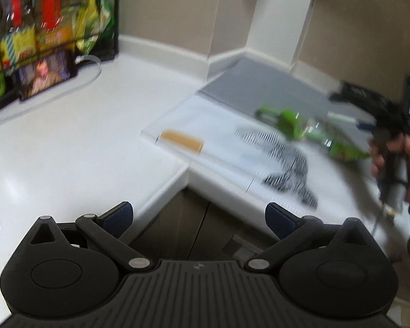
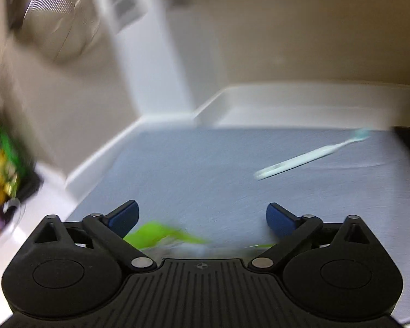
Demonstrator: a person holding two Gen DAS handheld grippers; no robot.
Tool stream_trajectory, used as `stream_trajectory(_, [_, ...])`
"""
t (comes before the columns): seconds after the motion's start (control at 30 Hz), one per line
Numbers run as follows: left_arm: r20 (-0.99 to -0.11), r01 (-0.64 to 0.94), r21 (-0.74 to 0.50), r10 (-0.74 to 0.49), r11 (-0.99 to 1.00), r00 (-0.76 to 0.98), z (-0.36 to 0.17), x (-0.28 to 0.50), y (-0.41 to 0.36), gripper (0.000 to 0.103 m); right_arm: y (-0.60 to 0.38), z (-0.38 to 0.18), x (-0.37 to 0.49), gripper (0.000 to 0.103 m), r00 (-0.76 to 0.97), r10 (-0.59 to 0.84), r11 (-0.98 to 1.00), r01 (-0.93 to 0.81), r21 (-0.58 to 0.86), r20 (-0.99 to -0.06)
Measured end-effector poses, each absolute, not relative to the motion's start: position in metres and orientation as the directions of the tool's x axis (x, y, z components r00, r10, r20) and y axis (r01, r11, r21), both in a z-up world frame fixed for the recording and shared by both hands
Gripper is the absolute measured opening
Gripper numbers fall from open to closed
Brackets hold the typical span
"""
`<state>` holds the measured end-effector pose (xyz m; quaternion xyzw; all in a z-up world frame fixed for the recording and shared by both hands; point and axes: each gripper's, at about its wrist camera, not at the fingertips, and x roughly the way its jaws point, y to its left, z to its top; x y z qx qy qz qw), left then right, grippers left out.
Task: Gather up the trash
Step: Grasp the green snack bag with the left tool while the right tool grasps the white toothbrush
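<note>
Beside green wrapper (image 1: pixel 309 128): striped cloth (image 1: pixel 287 169), toothbrush (image 2: pixel 309 158).

light: soft, even indoor | blur: heavy motion smear, worst in right wrist view | edges: fisheye-bowed

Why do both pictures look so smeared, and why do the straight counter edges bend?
Left wrist view: motion blur smears the green wrapper and striped cloth; the left gripper stays sharp; the fisheye lens curves the white counter. Right wrist view: heavier streaking everywhere, even the toothbrush; only the right gripper is crisp.
</note>
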<state>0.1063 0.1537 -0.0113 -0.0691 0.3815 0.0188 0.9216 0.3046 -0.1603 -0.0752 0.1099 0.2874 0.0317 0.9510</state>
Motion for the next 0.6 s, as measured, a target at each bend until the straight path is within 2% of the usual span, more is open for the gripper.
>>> stream_trajectory(0.17, [-0.633, -0.008, -0.136, -0.081, 0.991, 0.77, 0.01, 0.148, 0.126, 0.103, -0.208, -0.064, 0.287, 0.103, 0.851, -0.02, 0.976, 0.13, 0.173, -0.525])
stream_trajectory(0.2, [-0.603, 0.056, -0.139, -0.13, 0.989, 0.788, 0.014, 0.159, 0.116, 0.103, -0.215, -0.064, 0.287, 0.103, 0.844, -0.04, 0.974, 0.152, 0.166, -0.535])
stream_trajectory(0.27, [-0.534, 0.271, -0.138, -0.302, 0.953, 0.79, 0.019, 0.178, 0.094, 0.103, -0.23, -0.068, 0.29, 0.103, 0.826, -0.066, 0.968, 0.188, 0.163, -0.56])
stream_trajectory(0.33, [-0.494, 0.431, -0.034, -0.39, 0.902, 0.777, 0.02, 0.195, 0.066, 0.103, -0.242, -0.072, 0.292, 0.103, 0.815, -0.076, 0.96, 0.215, 0.177, -0.575])
stream_trajectory(0.37, [-0.493, 0.487, 0.044, -0.405, 0.872, 0.77, 0.017, 0.204, 0.05, 0.103, -0.245, -0.074, 0.294, 0.103, 0.812, -0.077, 0.957, 0.223, 0.185, -0.579])
stream_trajectory(0.43, [-0.543, 0.591, 0.155, -0.432, 0.791, 0.72, 0.008, 0.225, 0.022, 0.103, -0.251, -0.075, 0.291, 0.103, 0.807, -0.074, 0.954, 0.227, 0.193, -0.585])
stream_trajectory(0.53, [-0.623, 0.68, 0.232, -0.43, 0.695, 0.653, -0.009, 0.253, -0.013, 0.103, -0.255, -0.08, 0.295, 0.103, 0.803, -0.058, 0.951, 0.224, 0.211, -0.594])
stream_trajectory(0.6, [-0.66, 0.728, 0.238, -0.443, 0.643, 0.607, -0.019, 0.266, -0.029, 0.103, -0.259, -0.082, 0.303, 0.103, 0.798, -0.047, 0.944, 0.233, 0.235, -0.6])
